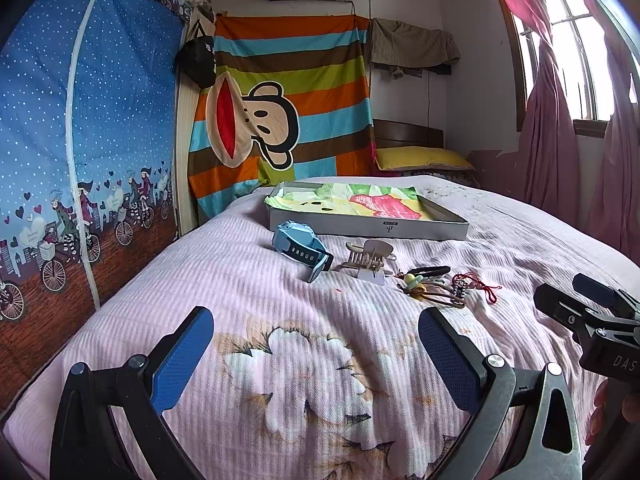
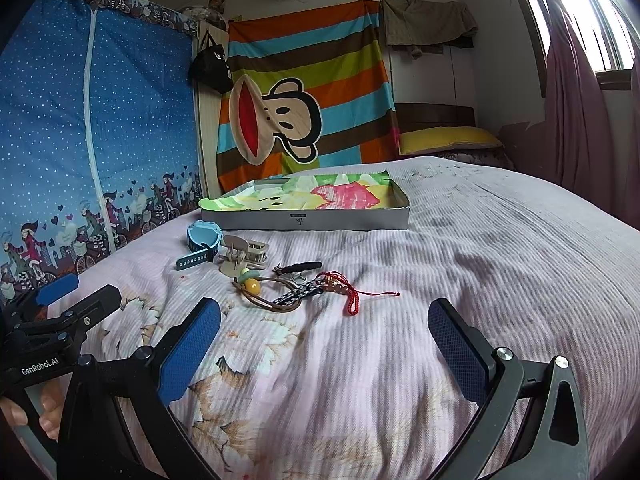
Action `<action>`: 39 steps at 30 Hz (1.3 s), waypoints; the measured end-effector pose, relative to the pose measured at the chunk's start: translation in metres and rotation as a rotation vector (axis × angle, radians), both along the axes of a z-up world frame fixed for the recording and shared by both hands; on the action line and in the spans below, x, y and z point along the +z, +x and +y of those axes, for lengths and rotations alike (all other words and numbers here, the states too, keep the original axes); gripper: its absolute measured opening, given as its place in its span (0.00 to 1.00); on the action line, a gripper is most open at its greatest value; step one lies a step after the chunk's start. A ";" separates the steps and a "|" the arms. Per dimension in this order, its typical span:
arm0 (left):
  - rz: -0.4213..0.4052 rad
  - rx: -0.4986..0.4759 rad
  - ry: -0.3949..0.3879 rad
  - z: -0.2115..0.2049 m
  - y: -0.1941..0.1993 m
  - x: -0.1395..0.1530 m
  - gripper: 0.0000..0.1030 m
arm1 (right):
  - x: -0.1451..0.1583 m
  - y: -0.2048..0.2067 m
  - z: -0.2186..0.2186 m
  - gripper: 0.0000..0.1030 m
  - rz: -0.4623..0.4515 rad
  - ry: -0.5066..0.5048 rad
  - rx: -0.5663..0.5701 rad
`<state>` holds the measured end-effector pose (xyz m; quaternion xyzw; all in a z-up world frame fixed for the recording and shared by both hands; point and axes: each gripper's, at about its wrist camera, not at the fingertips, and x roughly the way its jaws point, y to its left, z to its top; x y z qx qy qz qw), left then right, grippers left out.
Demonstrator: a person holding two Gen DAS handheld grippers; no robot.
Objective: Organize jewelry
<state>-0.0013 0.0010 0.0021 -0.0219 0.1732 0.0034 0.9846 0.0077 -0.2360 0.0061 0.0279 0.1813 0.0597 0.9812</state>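
A shallow grey box (image 1: 368,229) lined with a colourful cloth lies on the bed; it also shows in the right wrist view (image 2: 312,222). In front of it lie a blue watch (image 1: 298,245) (image 2: 202,242), a beige hair claw (image 1: 370,258) (image 2: 244,256), a black hair clip (image 1: 430,271) (image 2: 298,267), a beaded cord bracelet (image 1: 424,290) (image 2: 256,286), a braided bracelet (image 2: 298,295) and a red cord charm (image 1: 474,283) (image 2: 346,288). My left gripper (image 1: 316,356) is open and empty, short of the items. My right gripper (image 2: 324,350) is open and empty, also short of them.
The bed has a pink ribbed cover (image 1: 240,300). A blue fabric wardrobe (image 1: 80,140) stands at the left, a striped monkey cloth (image 1: 280,112) at the back, a yellow pillow (image 1: 420,158) behind the box and pink curtains (image 1: 560,152) at the right.
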 end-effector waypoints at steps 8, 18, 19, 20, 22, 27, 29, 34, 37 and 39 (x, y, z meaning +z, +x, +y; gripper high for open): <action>-0.001 0.001 0.000 0.000 0.000 0.000 1.00 | 0.000 0.001 -0.001 0.99 -0.003 0.005 0.005; -0.003 0.000 0.001 -0.001 0.001 0.000 1.00 | 0.001 0.000 0.000 0.99 -0.005 0.006 0.006; -0.003 0.001 0.001 -0.001 0.001 0.000 1.00 | 0.001 0.000 0.000 0.99 -0.006 0.006 0.006; -0.003 0.000 0.001 -0.001 0.001 0.000 1.00 | 0.000 0.000 0.000 0.99 -0.007 0.006 0.006; -0.003 0.001 0.001 -0.001 0.001 0.001 1.00 | 0.001 0.000 0.001 0.99 -0.009 0.005 0.005; -0.004 0.002 0.001 -0.001 0.001 0.003 1.00 | 0.002 -0.001 0.000 0.99 -0.012 0.006 0.007; -0.004 0.001 0.000 -0.001 0.000 0.004 1.00 | 0.002 -0.001 0.001 0.99 -0.012 0.005 0.007; -0.006 0.001 0.003 -0.001 0.000 0.004 1.00 | 0.002 -0.001 0.000 0.99 -0.012 0.006 0.007; -0.006 0.001 0.001 -0.001 0.000 0.004 1.00 | 0.002 -0.001 0.000 0.99 -0.012 0.008 0.008; -0.006 0.002 0.001 -0.001 0.000 0.004 1.00 | 0.001 -0.001 0.000 0.99 -0.014 0.008 0.009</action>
